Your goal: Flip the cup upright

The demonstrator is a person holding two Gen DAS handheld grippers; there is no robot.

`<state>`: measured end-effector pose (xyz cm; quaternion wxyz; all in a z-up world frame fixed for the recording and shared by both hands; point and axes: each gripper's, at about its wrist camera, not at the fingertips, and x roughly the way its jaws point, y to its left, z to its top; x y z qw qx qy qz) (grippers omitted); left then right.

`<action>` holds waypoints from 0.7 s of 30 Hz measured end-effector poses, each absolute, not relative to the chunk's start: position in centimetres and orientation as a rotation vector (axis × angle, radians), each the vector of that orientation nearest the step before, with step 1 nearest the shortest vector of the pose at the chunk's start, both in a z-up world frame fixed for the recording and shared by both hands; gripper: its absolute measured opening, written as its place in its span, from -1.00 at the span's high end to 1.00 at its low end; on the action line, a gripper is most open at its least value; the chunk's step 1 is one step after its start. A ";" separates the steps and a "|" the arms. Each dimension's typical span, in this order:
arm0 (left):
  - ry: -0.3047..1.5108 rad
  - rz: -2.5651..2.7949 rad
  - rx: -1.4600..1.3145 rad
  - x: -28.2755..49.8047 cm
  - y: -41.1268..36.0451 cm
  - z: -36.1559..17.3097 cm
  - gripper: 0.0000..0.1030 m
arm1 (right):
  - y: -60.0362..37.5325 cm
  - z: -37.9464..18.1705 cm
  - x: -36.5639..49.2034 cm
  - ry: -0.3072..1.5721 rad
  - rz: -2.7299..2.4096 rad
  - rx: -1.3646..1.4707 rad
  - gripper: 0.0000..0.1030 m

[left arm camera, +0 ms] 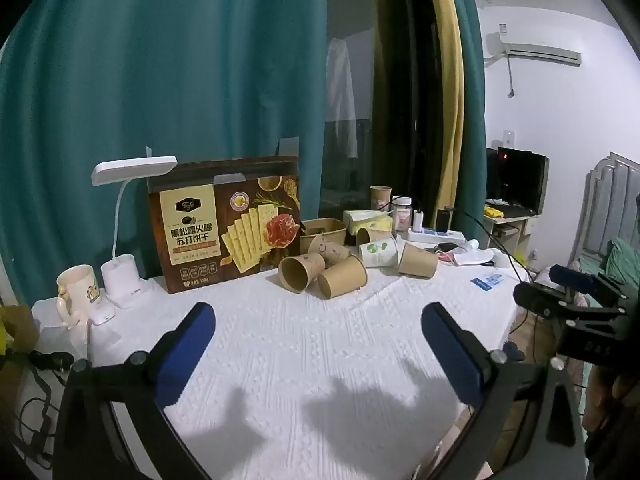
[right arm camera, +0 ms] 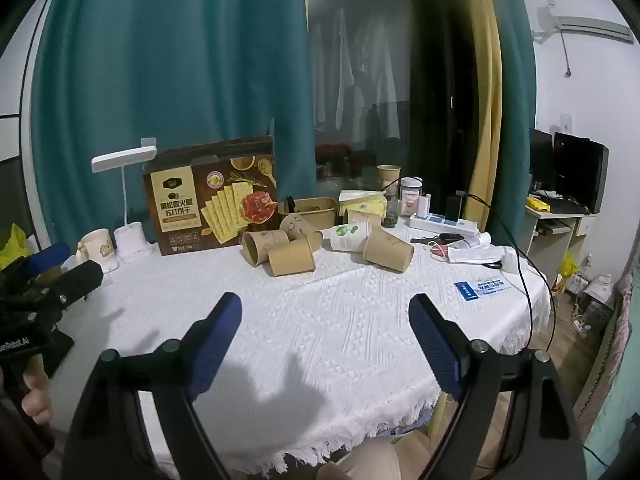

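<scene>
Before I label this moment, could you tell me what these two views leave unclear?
- Cup pile: rear cups overlap in both views; exact count unclear.
- Brown tub: contents hidden by its wall.
- Jar label: too small to read.
- Right gripper: cut off at the left view's edge.

brown paper cups [left arm camera: 343, 283] lie on a white woven-diamond tablecloth [left arm camera: 320, 360] before teal curtains [left arm camera: 160, 60].

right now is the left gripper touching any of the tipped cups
Apart. The left wrist view shows the open left hand-held gripper well short of the tipped cups, with bare white tablecloth between its fingertips and the nearest cup.
</scene>
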<state>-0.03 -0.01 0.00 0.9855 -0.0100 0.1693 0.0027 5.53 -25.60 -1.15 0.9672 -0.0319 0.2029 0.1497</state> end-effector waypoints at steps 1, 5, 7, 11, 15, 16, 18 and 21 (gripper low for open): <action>0.343 0.006 -0.020 0.0 0.0 0.0 -0.99 | -25.6 -1.1 5.5 0.410 0.302 -0.065 -0.63; 0.348 0.006 -0.020 0.0 0.0 0.0 -0.99 | -25.6 -1.1 5.6 0.410 0.301 -0.063 -0.63; 0.348 0.008 -0.021 0.0 0.0 0.0 -0.99 | -25.5 -1.1 5.5 0.409 0.301 -0.069 -0.63; 0.346 0.007 -0.024 0.0 0.0 0.0 -0.99 | -25.5 -1.3 5.6 0.407 0.301 -0.070 -0.63; 0.345 0.006 -0.027 0.0 0.0 0.0 -0.99 | -25.5 -1.2 5.6 0.409 0.300 -0.068 -0.63; 0.345 0.008 -0.027 0.0 0.0 0.0 -0.99 | -25.5 -1.2 5.6 0.409 0.300 -0.070 -0.63; 0.344 0.008 -0.027 0.0 0.0 0.0 -0.99 | -25.5 -1.2 5.6 0.409 0.300 -0.069 -0.63; 0.346 0.006 -0.030 0.0 0.1 0.0 -0.99 | -25.6 -1.1 5.6 0.411 0.300 -0.070 -0.63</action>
